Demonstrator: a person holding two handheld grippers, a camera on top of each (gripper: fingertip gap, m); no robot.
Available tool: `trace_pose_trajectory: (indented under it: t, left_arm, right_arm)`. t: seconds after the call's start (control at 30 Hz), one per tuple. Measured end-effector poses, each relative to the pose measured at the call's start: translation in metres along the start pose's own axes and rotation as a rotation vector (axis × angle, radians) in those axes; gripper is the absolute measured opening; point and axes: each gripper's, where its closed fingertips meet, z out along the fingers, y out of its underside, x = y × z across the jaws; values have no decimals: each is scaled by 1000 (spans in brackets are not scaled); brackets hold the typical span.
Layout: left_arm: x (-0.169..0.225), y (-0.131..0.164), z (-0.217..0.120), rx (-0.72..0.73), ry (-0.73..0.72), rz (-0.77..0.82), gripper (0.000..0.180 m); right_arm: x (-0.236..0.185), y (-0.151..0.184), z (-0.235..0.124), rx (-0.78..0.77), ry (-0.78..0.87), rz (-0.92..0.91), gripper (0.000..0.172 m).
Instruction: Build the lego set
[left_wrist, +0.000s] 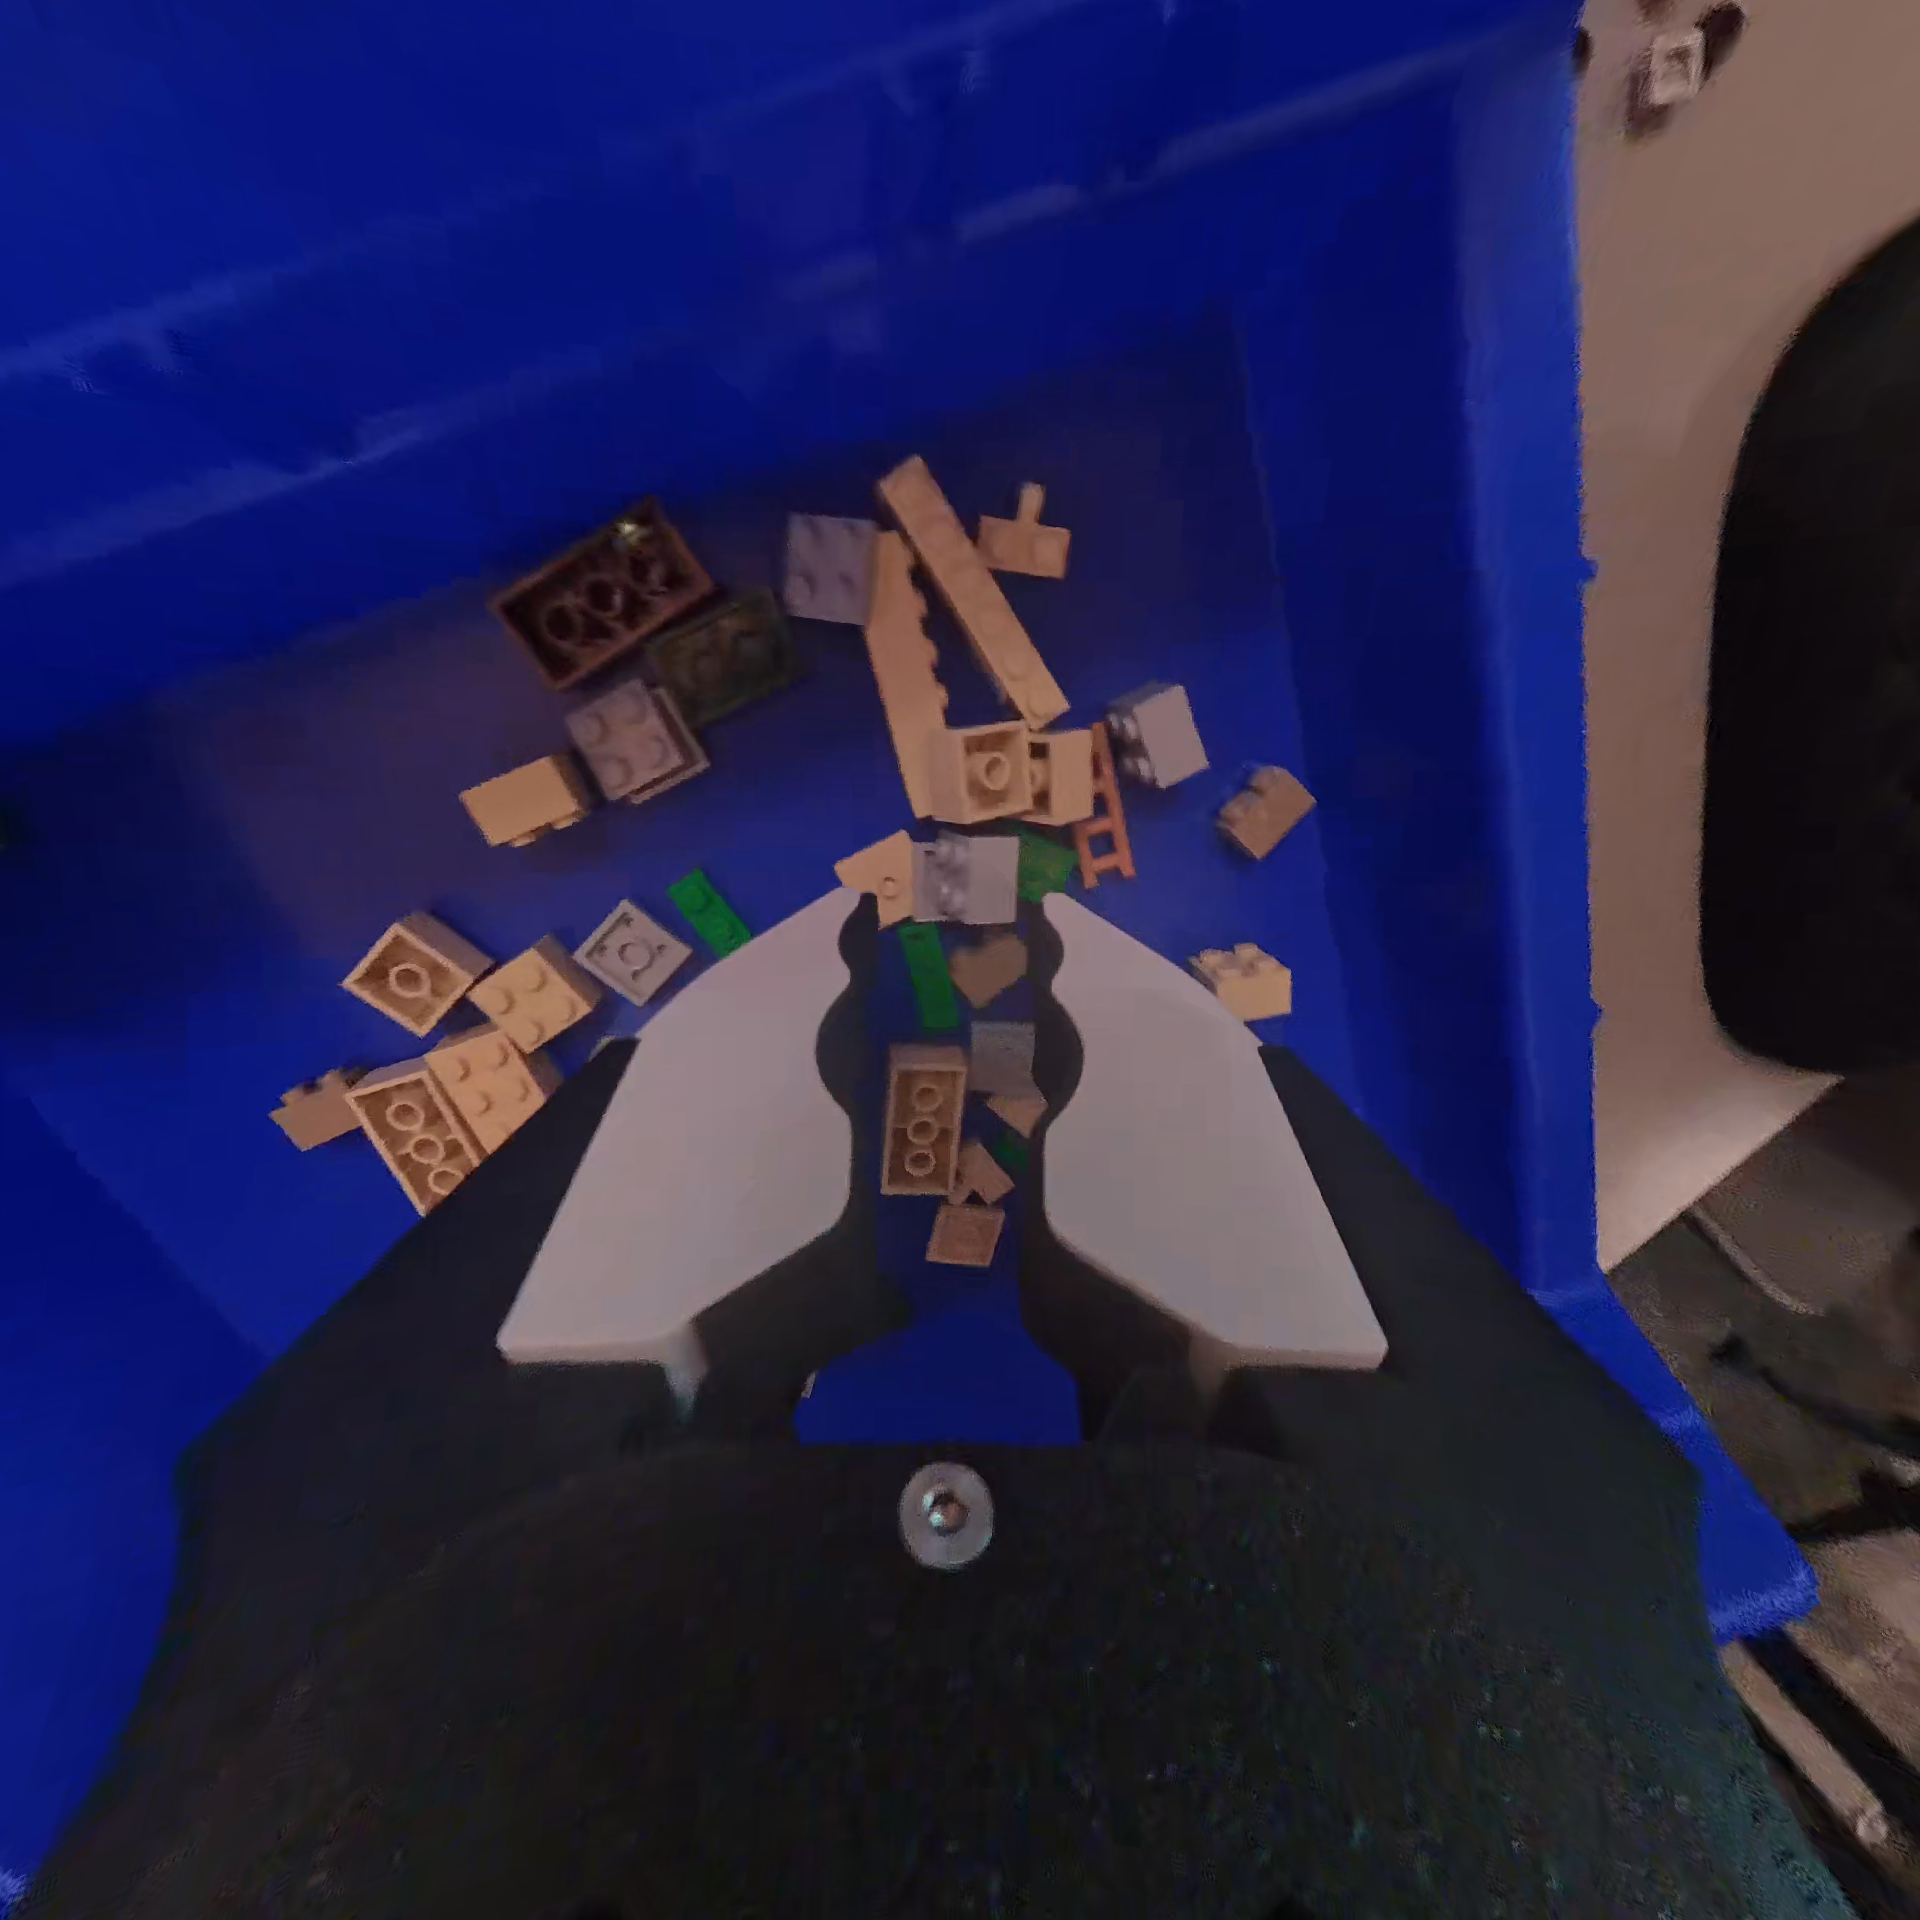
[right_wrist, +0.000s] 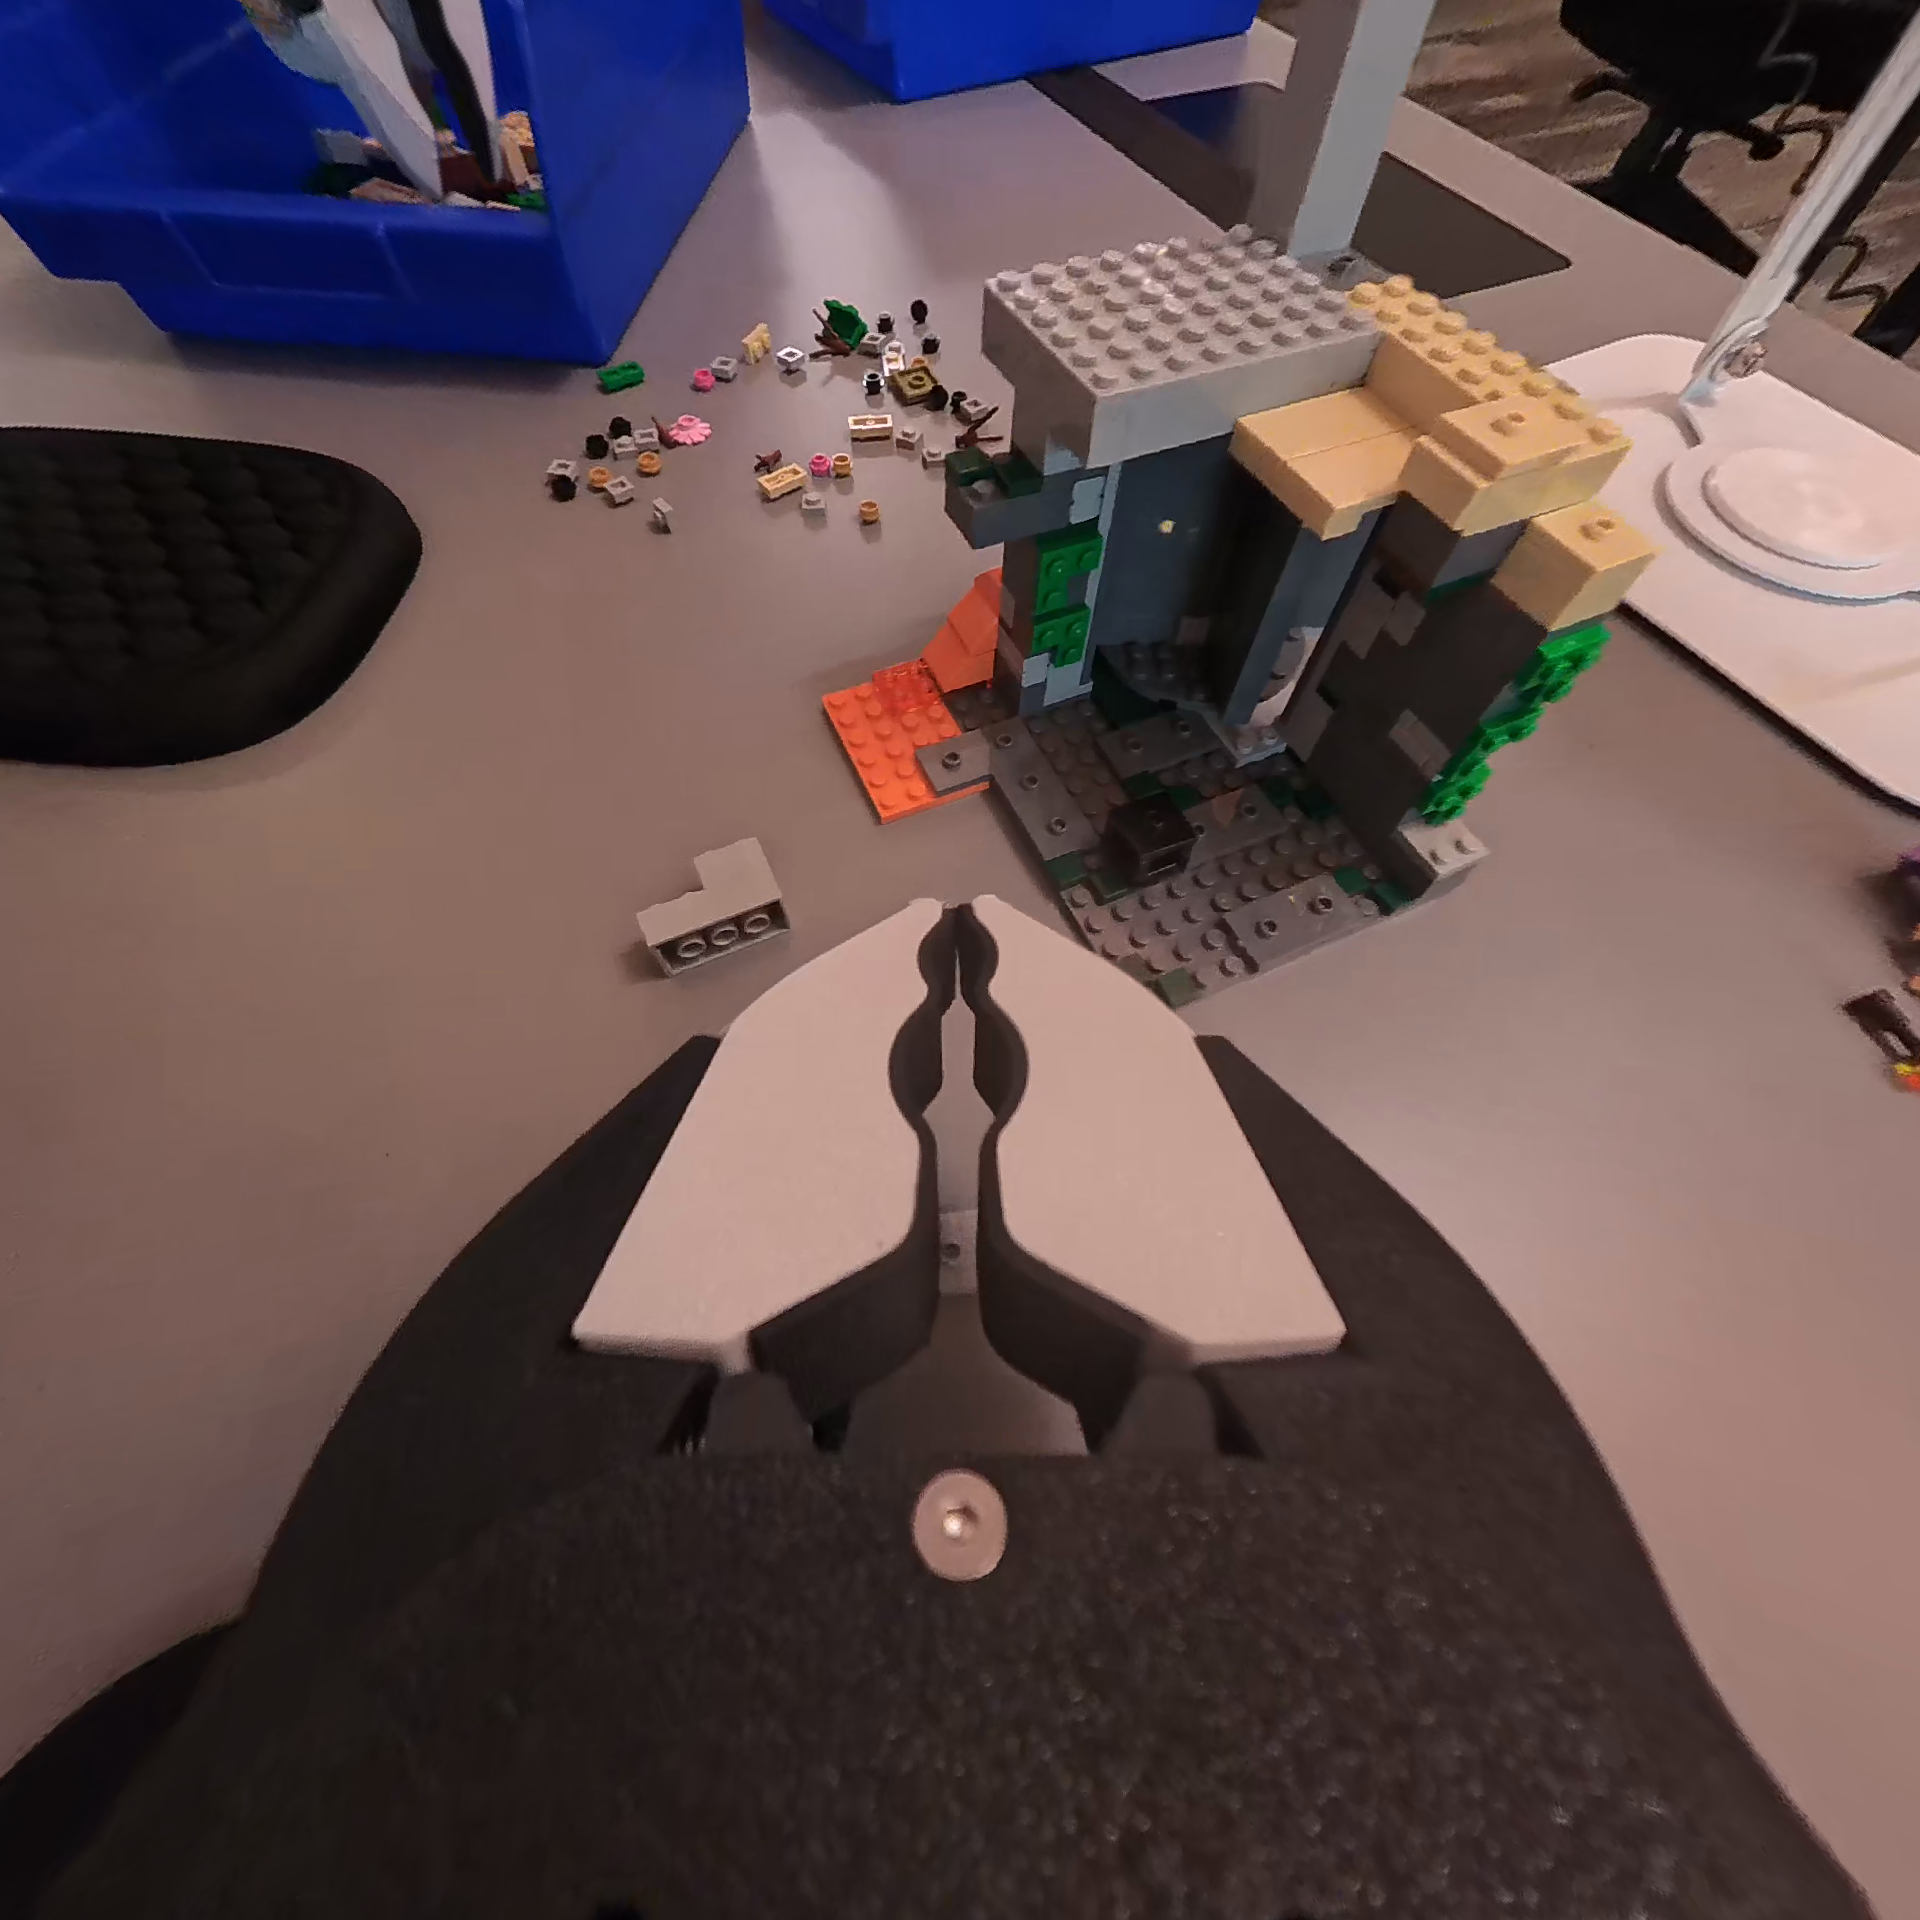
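blue bin (left_wrist: 727, 260): loose bricks on its floor, mostly tan, some grey, a few green plates, one dark brown brick (left_wrist: 603, 592) at 11 o'clock, a small brown ladder (left_wrist: 1103, 821) at 1 o'clock. long tan pieces (left_wrist: 966, 623) piled at 12 o'clock.

left tongs (left_wrist: 951, 904) down inside the bin, jaws parted. a small grey brick (left_wrist: 966, 878) sits right at the tips, a tan piece touching its left side. can't tell if the pads press on it; picture is blurred there. green plate (left_wrist: 928, 977) and more tan bits lie on the bin floor in the gap behind the tips.

right tongs (right_wrist: 956, 914) clenched, tips together, nothing between them, above the grey bench (right_wrist: 416, 1039). nearest thing: grey l-shaped brick (right_wrist: 717, 914) at 10 o'clock, apart from the tips. brick build (right_wrist: 1247, 623) on a dark baseplate at 1 o'clock, near. scatter of tiny parts (right_wrist: 779, 416) at 11 o'clock, beside the bin. second blue bin (right_wrist: 997, 42) at 12 o'clock, contents not visible.
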Motion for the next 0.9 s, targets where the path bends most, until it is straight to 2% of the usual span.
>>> trace_pose_trajectory:
  t: [0.03, 0.33, 0.47, 0.57, 0.7, 0.9]
  left_arm:
    - [2, 0, -1, -9, 7, 15, 27]
    - [3, 2, 11, -52, 0, 86, 15]
    - [-8, -7, -6, -21, -139, 130, 13]
    - [2, -38, -38, 114, -271, 171, 12]
    - [46, -90, -60, 277, -408, 310, 12]
    - [134, -165, -26, 415, -475, 551, 12]
  right_arm:
    - [-1, 0, 1, -1, -5, -6, 0]
    - [-9, 4, 5, -12, -23, -68, 0]
    - [-9, 2, 2, -4, -11, -86, 0]
    - [-8, -1, 0, 9, -3, -86, 0]
    - [-11, -2, 1, 10, -29, -20, 0]
    - [-10, -5, -3, 9, -21, -2, 1]
